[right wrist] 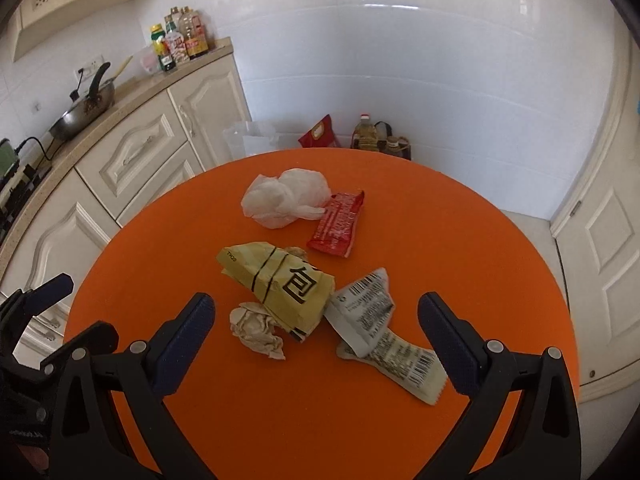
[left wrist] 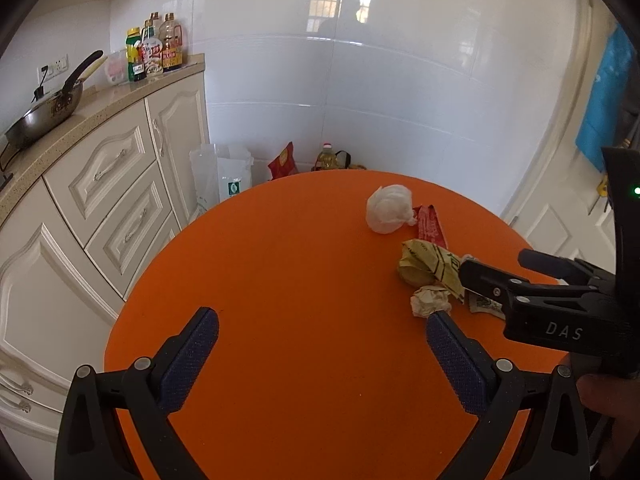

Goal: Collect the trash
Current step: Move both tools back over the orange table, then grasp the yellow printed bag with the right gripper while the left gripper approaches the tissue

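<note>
Hovering both tongs, left (left wrist: 322, 330) and right (right wrist: 316, 316), wide open and empty over our trash (right wrist: 280, 280) on the orange counter (right wrist: 460, 240).

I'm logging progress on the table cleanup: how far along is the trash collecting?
Nothing looks collected yet. Both the left gripper and right gripper are open and hold nothing. Still on the orange table: white tissue wad, red wrapper, yellow wrapper, crumpled paper ball, and barcode wrapper. No bin is clearly visible.
</note>
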